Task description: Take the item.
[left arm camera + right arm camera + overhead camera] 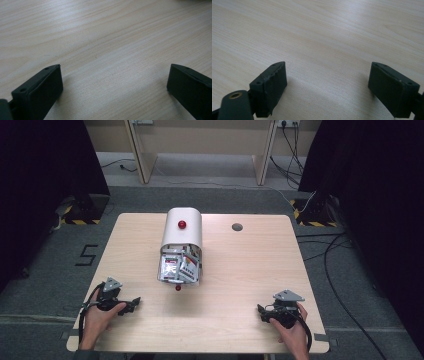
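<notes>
Now both grippers are resting on the table (pixel 240 270) near its front edge, well apart from the box (pixel 181 247), so nothing is blocking it. The left gripper (pixel 131 304) and right gripper (pixel 262 312) are standing wide with nothing between their jaws. The box is lying mid-table, its open end showing packets (pixel 180 266) and facing the person, probably for easy reaching.

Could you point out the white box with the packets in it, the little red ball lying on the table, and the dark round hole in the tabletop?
White rounded box (pixel 183 236), high view, on its lid.
Small red ball (pixel 178 288), high view, on its middle.
Dark round hole (pixel 237 227), high view, on its centre.
</notes>
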The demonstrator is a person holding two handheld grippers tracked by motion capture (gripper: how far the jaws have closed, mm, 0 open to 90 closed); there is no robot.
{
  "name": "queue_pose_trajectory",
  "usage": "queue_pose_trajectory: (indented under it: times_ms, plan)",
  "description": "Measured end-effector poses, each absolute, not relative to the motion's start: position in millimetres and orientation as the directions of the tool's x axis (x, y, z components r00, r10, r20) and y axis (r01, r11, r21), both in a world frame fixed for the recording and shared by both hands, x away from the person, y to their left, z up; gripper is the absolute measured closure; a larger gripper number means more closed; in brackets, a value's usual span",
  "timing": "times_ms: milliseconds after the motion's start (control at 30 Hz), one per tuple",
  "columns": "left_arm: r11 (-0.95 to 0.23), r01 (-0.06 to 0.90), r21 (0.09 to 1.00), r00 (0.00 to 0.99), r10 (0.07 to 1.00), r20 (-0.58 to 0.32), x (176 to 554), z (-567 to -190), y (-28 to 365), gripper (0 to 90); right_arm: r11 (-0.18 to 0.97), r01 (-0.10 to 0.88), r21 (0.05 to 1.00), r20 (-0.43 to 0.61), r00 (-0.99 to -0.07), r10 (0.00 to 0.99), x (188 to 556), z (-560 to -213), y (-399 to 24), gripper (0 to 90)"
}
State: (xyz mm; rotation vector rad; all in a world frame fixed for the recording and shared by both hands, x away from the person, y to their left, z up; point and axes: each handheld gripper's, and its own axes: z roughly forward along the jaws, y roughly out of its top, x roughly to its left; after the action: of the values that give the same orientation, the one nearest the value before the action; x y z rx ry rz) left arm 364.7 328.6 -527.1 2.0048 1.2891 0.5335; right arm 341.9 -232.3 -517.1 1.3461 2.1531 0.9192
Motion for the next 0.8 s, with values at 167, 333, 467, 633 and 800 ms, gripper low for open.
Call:
queue_pose_trajectory:
  times_ms: [167,333,467,633,800]
  plan:
    - [-0.274,0.624,0.732,0.424,0.905,-0.023,365,-527,329,0.0,0.29,0.592,0.752,-0.016,-0.423,0.906,339,-516,-233,20.4]
    - [-0.274,0.624,0.732,0.424,0.905,-0.023,365,-527,329,0.0,0.247,0.564,0.788,0.015,-0.418,0.908,335,-511,-230,20.9]
    - [-0.273,0.624,0.732,0.424,0.905,-0.023,365,-527,329,0.0,0.25,0.528,0.812,0.009,-0.439,0.898,332,-502,-223,20.4]
    - [-0.274,0.624,0.732,0.424,0.905,-0.023,365,-527,329,0.0,0.266,0.488,0.831,-0.003,-0.474,0.88,330,-492,-210,17.5]
    - [-0.273,0.624,0.732,0.424,0.905,-0.024,365,-527,329,0.0,0.281,0.459,0.843,-0.013,-0.505,0.863,333,-483,-196,17.6]
